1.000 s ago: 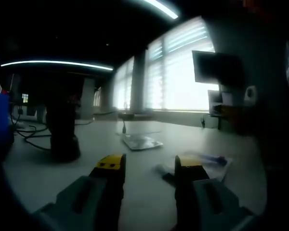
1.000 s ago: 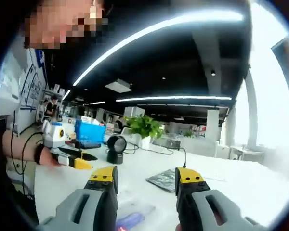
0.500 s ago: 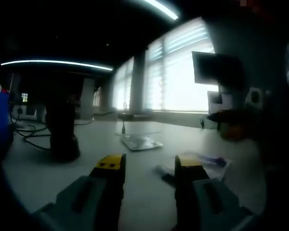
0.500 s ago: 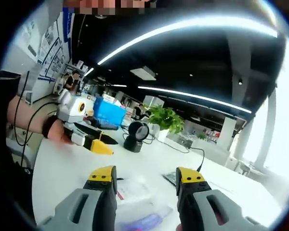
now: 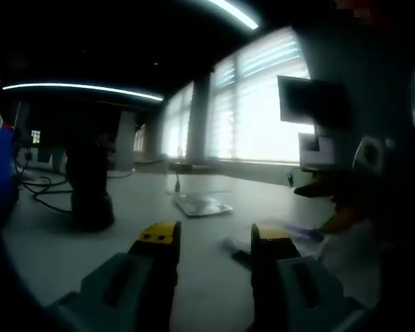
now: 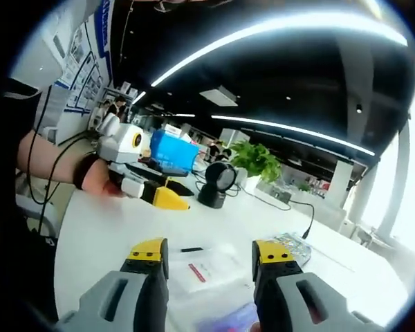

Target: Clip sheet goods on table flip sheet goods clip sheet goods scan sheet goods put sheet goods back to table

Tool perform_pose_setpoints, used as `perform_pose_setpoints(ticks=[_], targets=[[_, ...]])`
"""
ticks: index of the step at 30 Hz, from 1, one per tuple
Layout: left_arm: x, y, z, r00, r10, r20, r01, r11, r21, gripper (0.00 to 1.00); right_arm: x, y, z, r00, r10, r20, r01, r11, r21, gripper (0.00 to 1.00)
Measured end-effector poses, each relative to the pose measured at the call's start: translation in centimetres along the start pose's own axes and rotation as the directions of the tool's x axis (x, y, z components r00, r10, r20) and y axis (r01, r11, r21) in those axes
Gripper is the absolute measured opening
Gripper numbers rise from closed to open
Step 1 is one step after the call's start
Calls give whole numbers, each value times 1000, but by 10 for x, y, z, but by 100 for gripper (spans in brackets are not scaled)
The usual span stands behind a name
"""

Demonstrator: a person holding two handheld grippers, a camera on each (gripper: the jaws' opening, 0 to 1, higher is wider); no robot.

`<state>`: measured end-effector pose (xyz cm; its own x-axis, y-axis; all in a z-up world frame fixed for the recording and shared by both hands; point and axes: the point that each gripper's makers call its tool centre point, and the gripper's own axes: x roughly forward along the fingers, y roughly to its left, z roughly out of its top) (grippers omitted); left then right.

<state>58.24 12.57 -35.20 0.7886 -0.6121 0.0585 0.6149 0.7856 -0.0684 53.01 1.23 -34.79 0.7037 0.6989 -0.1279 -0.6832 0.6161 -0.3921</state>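
On the white table in the left gripper view, left gripper fingers spread, empty; clear flat sheet-goods pouch just ahead-right. Right gripper view: right gripper fingers apart over that pouch. First clip pending; next, probably lower and close on its edge.
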Motion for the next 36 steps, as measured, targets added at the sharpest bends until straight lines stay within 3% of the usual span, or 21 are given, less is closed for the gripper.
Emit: perform_pose_setpoints(ticks=[7,15,25,33,36], targets=[[1,-3,-2,1000,-6,-9,6,1000,30,34,5,19,-8,998,56,-34,-57,998,-23,43],[-1,1,1,1000,0,8,0,1000,-7,34,9,33,-22,993,96,-68,-96,995,6,41],[-1,-1,2,1000,-3,8,3,1000,1,34,16,44,-33,983,122,-140,-136,987,-92,39],[-1,-1,2,1000,-1,8,1,1000,4,34,15,49,-39,974,132,-185,-146,987,-64,23],[-1,-1,2,1000,0,8,0,1000,6,34,15,52,-43,970,147,-192,-154,988,-19,16]])
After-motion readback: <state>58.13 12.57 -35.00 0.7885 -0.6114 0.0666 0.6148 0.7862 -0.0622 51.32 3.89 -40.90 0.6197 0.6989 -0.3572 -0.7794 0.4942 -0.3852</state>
